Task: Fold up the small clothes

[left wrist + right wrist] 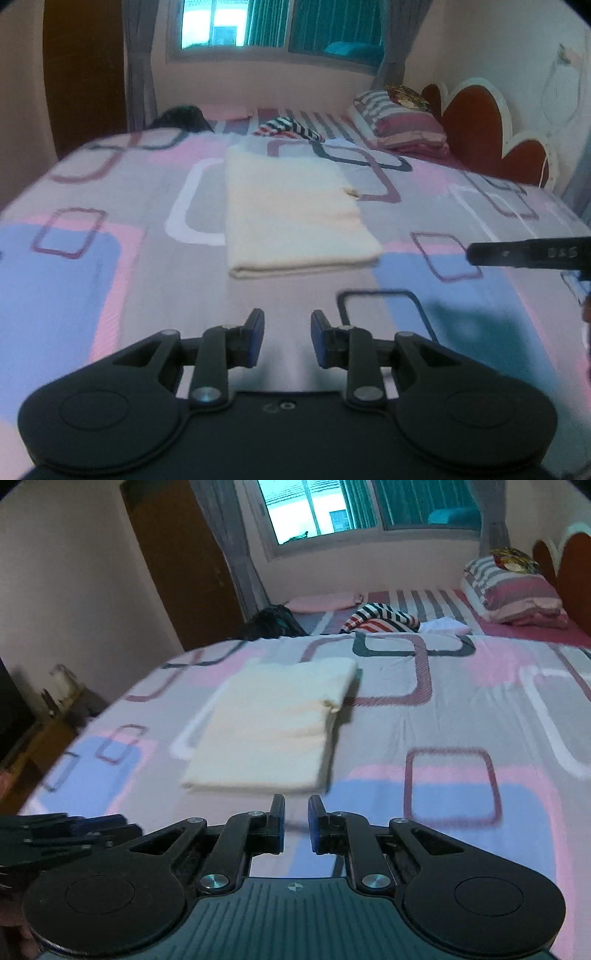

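1. Two grippers are hovering over the bed with nothing between their fingers. The left gripper (287,334) is showing a clear gap between its blue pads, and the right gripper (296,821) is showing a narrower gap, so both are standing apart rather than pinching cloth.

2. Just ahead of both sets of fingertips, the cream garment (291,214) is lying flat as a neat folded rectangle on the patterned bedsheet (110,258). Its doubled near edge is facing the tools, and from the right gripper it is sitting ahead and slightly to the left.

3. Judging by that tidy shape, this piece is looking finished or nearly so, and the step in hand is probably clearing away from it. Doing that well means lifting the fingers clear of the near edge so the layers are not dragged out of line.

4. A small bump is showing on the garment's right edge (334,705); if another fold is wanted, smoothing that spot first would be helping the layers sit even.

5. Farther ahead, well beyond the cream piece, a striped garment (380,618) is lying crumpled near the pillows (517,590). It is likely the next candidate, and reaching for it around, not across, the folded piece would be keeping that fold intact.
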### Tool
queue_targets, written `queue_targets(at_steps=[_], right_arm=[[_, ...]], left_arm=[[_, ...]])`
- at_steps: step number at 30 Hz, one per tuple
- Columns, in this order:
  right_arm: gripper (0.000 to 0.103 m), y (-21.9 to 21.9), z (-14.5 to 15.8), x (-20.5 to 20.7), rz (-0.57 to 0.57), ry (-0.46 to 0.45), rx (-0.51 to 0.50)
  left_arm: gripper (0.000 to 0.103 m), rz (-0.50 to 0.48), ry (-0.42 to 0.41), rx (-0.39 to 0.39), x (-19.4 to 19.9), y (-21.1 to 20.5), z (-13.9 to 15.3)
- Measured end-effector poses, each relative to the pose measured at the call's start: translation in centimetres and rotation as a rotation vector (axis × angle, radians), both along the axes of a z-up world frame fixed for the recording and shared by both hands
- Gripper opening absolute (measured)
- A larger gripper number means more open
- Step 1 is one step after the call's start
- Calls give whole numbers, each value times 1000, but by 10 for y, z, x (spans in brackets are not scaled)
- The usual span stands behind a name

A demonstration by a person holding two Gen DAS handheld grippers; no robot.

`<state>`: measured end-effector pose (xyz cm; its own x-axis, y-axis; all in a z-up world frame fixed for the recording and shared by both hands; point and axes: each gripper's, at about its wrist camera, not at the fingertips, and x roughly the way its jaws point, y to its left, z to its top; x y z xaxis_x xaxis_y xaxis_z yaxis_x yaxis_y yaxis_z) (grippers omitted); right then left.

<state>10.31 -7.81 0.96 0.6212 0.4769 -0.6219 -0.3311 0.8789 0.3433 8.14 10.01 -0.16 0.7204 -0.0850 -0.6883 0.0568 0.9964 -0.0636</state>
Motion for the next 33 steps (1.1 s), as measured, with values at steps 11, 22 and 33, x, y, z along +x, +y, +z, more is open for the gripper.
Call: queue_targets(at_steps=[11, 22, 33], right_arm=[[103, -14, 54, -107, -144, -147, -188], [103, -17, 80, -134, -141, -172, -164], [103, -13, 82, -145, -129, -187, -179]], left_arm=[[102, 94, -143, 77, -84, -22, 63], [102, 98, -188, 70, -102, -29, 86], [102, 90, -205, 70, -109, -31, 88]])
